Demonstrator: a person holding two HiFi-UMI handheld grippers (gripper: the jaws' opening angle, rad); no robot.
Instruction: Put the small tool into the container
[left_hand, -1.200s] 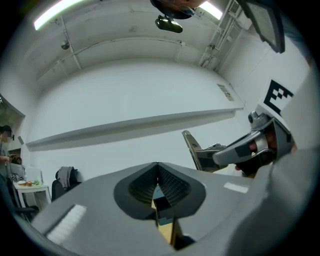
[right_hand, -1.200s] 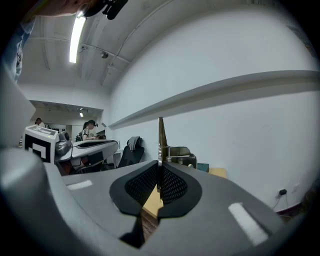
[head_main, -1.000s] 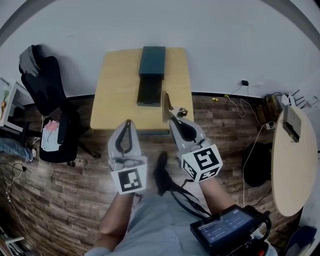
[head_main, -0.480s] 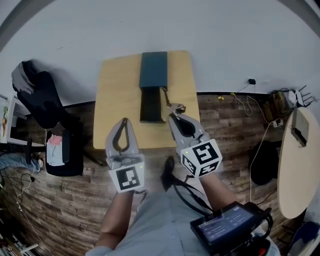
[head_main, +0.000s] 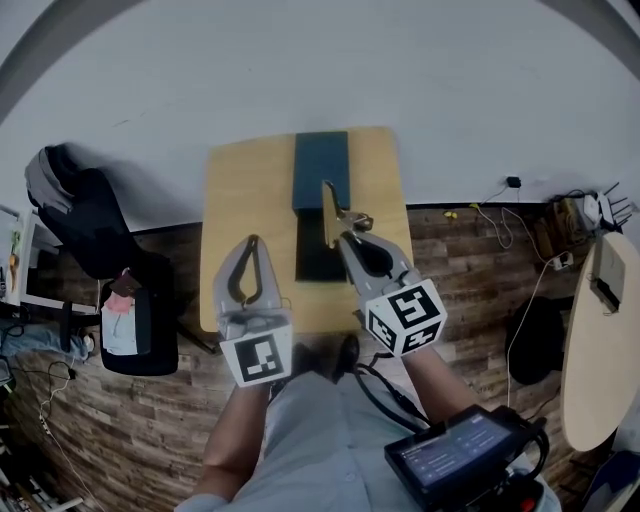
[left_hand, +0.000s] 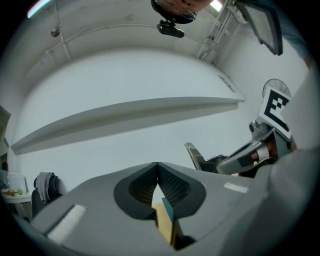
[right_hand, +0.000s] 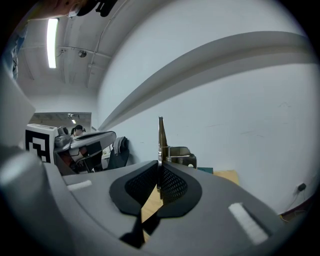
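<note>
wooden table (head_main: 245, 200) ahead, small tool (head_main: 328, 205) in right gripper (head_main: 343, 236)

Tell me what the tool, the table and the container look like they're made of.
Tool: metal, probably steel; a thin grey-brown blade with a dull sheen.
Table: wood or wood-look laminate; its top is pale tan, smooth and matte.
Container: dark teal and matte; it could be plastic or painted metal, I can't tell which.

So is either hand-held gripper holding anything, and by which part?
The right hand-held gripper pinches the tool by its lower end, its thin blade sticking up past the jaws. The left hand-held gripper is shut, empty.
</note>
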